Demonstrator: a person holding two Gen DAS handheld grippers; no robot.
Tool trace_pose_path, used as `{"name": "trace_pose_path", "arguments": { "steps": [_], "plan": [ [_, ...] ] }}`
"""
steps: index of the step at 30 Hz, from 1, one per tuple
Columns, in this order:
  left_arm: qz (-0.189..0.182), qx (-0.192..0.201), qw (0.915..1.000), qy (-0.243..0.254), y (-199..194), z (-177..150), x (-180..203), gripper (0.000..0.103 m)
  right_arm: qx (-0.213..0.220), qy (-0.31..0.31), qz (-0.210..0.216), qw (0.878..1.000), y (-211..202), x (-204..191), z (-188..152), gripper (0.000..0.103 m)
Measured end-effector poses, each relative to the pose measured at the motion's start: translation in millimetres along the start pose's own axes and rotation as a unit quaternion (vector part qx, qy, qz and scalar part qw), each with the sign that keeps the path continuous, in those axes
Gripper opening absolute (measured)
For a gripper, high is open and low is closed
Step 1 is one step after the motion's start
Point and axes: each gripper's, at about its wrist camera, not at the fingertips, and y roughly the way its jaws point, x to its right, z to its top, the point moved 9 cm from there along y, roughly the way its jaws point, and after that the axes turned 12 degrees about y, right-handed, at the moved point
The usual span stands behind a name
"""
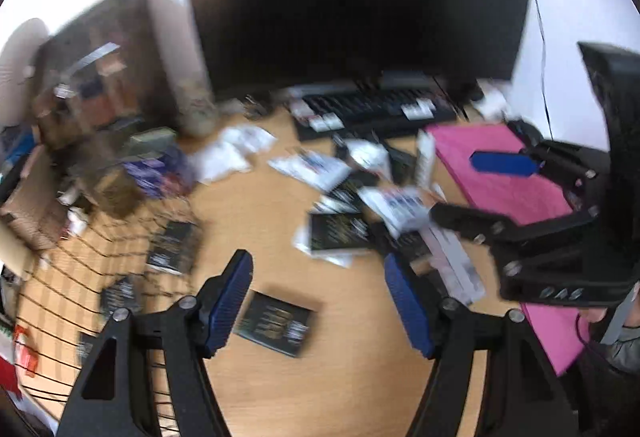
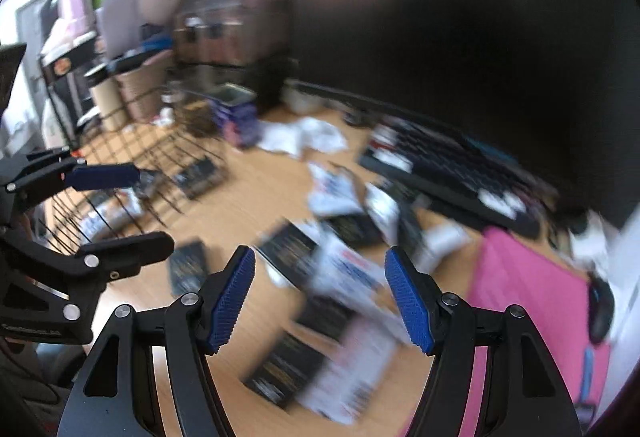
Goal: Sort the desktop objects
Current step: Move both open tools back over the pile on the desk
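Your left gripper (image 1: 320, 297) is spread wide with nothing between its blue pads (image 1: 226, 301). It hangs over the wooden desk (image 1: 248, 213), above a small black packet (image 1: 278, 321). Your right gripper (image 2: 320, 301) is spread wide too and holds nothing. It hangs over a blurry heap of black and white packets (image 2: 340, 269). A black wire basket (image 2: 152, 157) sits on the left, with some packets inside. A pink mat (image 1: 504, 173) lies on the right, by the keyboard (image 1: 376, 105).

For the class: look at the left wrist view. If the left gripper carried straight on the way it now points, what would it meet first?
Most likely the dark packet lying on the wooden desk between the open left gripper fingers; nothing stands before it. Blur leaves depth uncertain.
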Motion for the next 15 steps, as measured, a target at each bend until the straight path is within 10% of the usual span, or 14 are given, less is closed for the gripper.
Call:
{"name": "trace_pose_path", "arguments": {
  "steps": [15],
  "plan": [
    [0.024, -0.086, 0.9954, -0.036, 56, -55, -14, 0.073, -0.078, 0.022, 0.029, 0.996, 37, 1, -87, 0.068]
  ]
}}
